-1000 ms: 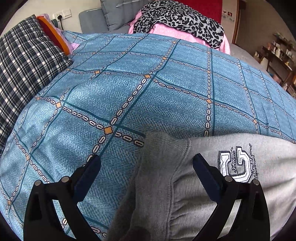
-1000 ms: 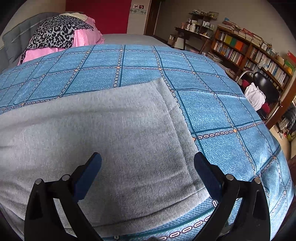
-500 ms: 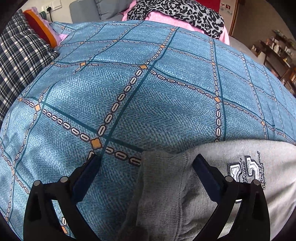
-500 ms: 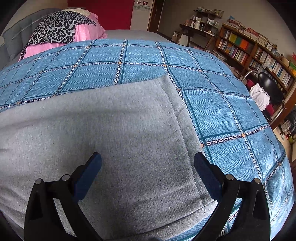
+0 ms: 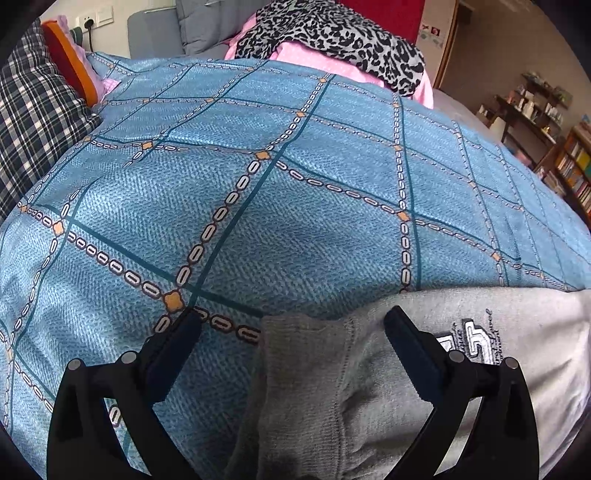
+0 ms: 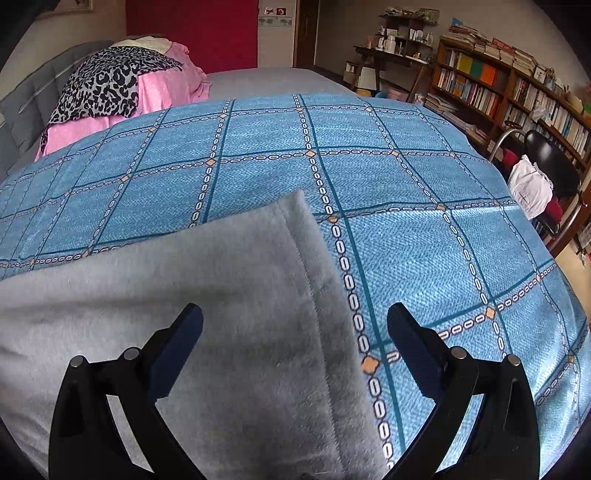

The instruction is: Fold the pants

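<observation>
Grey fleece sweatpants (image 5: 388, 387) lie flat on the bed, on top of a blue quilt with a chain-link grid print (image 5: 295, 203). Their long axis runs left–right across the near part of the bed.

Left wrist view: the ribbed, gathered waistband end sits at the left of the garment, directly between the fingers of the left tool (image 5: 291, 325). An embroidered logo patch (image 5: 472, 339) lies just right of the right finger. Tool wide open, nothing held; whether the fingers touch the cloth cannot be told.

Right wrist view: the stitched hem end of the leg (image 6: 317, 295) lies at the right of the garment. Its edge runs from a far corner down toward the near edge, passing between the fingers of the right tool (image 6: 295, 321). Left finger is over grey fabric, right finger over bare quilt. Tool wide open, empty.

Judgement: each tool is placed at its own end of the garment, left at the waist, right at the cuff. The deciding relation is that the pants extend sideways between the two tools, so a lengthwise fold would carry one end across to the other. The right tool straddles the hem and looks better set for a pinch.

Background, not involved: plaid pillow (image 5: 33, 122) far left, leopard-print cloth on pink bedding (image 5: 332, 33) far side, bookshelves (image 6: 498, 85) at right.
</observation>
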`<action>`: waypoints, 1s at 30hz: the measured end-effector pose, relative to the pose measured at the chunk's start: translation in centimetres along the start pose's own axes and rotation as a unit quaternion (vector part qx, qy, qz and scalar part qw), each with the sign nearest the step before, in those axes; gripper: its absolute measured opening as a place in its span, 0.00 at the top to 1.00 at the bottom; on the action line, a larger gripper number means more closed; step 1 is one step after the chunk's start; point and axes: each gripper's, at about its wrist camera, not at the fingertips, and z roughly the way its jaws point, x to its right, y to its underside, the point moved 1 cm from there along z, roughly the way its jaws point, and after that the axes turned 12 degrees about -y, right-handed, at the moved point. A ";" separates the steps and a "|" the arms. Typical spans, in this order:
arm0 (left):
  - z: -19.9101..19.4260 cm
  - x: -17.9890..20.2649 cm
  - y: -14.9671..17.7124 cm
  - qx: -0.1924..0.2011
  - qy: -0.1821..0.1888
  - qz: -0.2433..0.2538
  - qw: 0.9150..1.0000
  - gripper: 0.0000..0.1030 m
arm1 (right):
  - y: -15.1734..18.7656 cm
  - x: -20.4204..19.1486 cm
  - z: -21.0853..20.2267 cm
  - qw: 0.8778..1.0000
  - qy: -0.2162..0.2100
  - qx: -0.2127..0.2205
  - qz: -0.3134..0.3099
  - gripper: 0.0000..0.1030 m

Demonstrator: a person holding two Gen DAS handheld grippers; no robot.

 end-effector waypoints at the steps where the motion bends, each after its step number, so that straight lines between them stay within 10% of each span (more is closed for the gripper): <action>1: 0.0 0.0 -0.1 0.002 0.002 -0.002 1.000 0.05 | -0.6 0.2 0.5 1.000 0.001 0.000 -0.004 0.02; 15: -0.2 -2.2 -1.0 0.021 0.017 -0.071 0.997 0.05 | -4.4 2.6 7.1 0.995 -0.088 -0.033 0.043 0.04; 21: 0.3 -4.6 -1.3 0.010 0.066 -0.122 0.990 0.05 | -4.1 0.6 7.1 0.996 -0.084 -0.036 -0.005 0.25; 30: -1.0 -1.1 -0.1 -0.002 0.126 -0.005 0.992 0.05 | -3.7 2.3 5.7 0.995 -0.088 -0.021 0.032 0.79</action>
